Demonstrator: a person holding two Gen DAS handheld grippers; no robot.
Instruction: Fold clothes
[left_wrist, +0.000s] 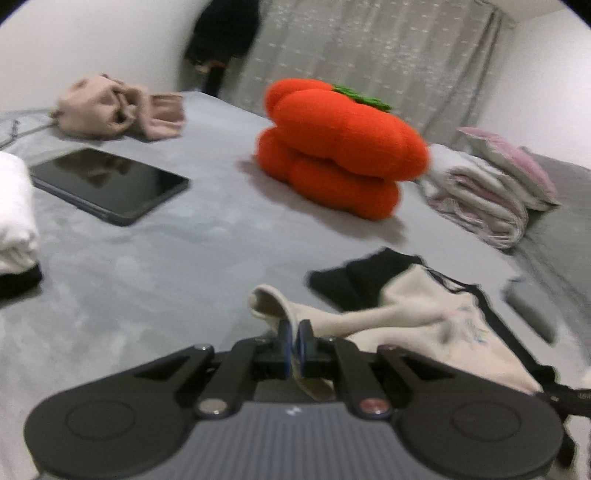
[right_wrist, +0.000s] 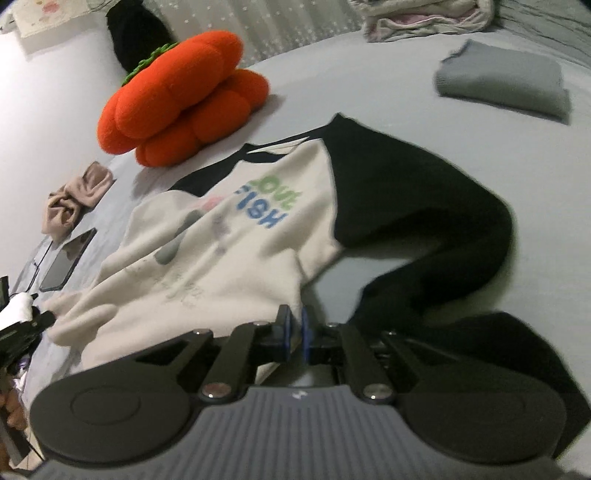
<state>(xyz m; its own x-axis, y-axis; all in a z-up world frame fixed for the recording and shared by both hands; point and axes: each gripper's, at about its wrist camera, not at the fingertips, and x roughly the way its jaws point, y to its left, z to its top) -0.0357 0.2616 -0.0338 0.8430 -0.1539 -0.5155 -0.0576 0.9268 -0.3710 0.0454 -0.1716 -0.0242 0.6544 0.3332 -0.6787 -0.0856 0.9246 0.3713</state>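
Right now my left tongs (left_wrist: 294, 341) are clamped on a cream edge of the sweatshirt (right_wrist: 236, 240), the cloth pinched between the blue pads (left_wrist: 284, 343) and trailing out both ways. My right tongs (right_wrist: 294, 334) have their jaws drawn nearly together at the hem beside the black sleeve (right_wrist: 424, 206); the frame is blurred and I cannot tell whether cloth sits between them.

The sweatshirt lies spread on the grey bed (left_wrist: 166, 258), cream body up, print in blue and green letters showing upside down, black sleeve bent in a curve on the right side. In the left wrist view its cream cloth bunches just past my pads, with a black part beyond.

Further out, on the left, a white roll (left_wrist: 14, 214) lies at the frame edge and a dark tablet (left_wrist: 110, 184) lies flat. An orange plush (left_wrist: 340, 147) with a green top stands near the middle of the bed, well apart from the sweatshirt. A folded grey garment (right_wrist: 502, 86) lies to the right. A beige bundle (left_wrist: 114, 110) lies beyond the tablet, and folded pinkish bedding (left_wrist: 491, 184) is stacked far right. A curtain (left_wrist: 369, 55) hangs behind.
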